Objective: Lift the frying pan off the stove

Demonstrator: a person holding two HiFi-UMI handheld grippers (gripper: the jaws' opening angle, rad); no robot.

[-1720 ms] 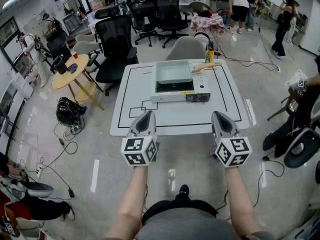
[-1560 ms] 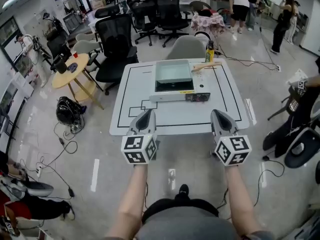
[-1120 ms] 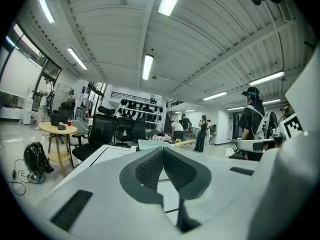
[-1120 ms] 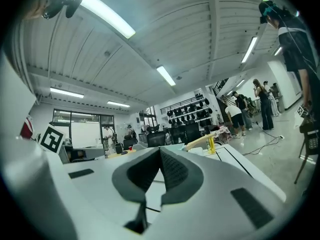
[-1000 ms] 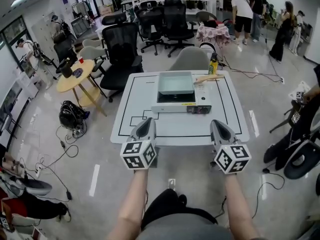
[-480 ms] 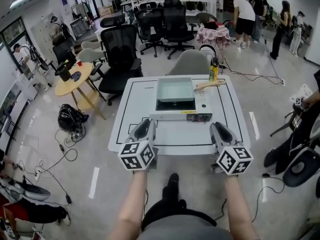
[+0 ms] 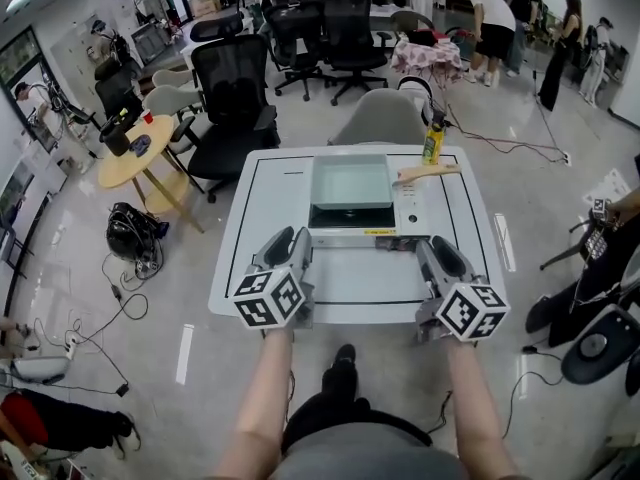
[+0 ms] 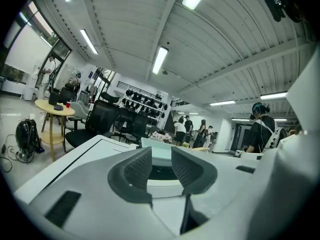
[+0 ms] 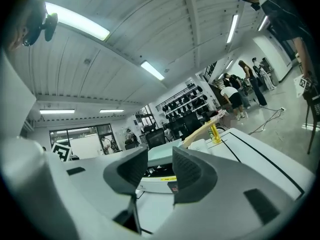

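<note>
A square pale-green frying pan [image 7: 350, 180] sits on a white portable stove [image 7: 365, 232] in the middle of the white table [image 7: 340, 280]. Its wooden handle [image 7: 425, 174] points right. My left gripper [image 7: 283, 244] and right gripper [image 7: 436, 252] hover over the table's near edge, short of the stove. Both sets of jaws are opening, with nothing between them. The left gripper view looks between the left gripper [image 8: 161, 167] jaws at the stove [image 8: 159, 187] and pan [image 8: 156, 150]. Past the right gripper [image 9: 160, 170] I see the pan [image 9: 162, 154] and handle [image 9: 202, 130].
A yellow bottle [image 7: 433, 143] stands at the table's far right edge. A grey chair [image 7: 380, 118] is behind the table, black office chairs [image 7: 235, 88] and a round wooden table [image 7: 135, 148] to the left. People stand at the far right.
I have stepped up to the table, so both grippers now hang over its near edge. Both pairs of jaws have parted from shut.
</note>
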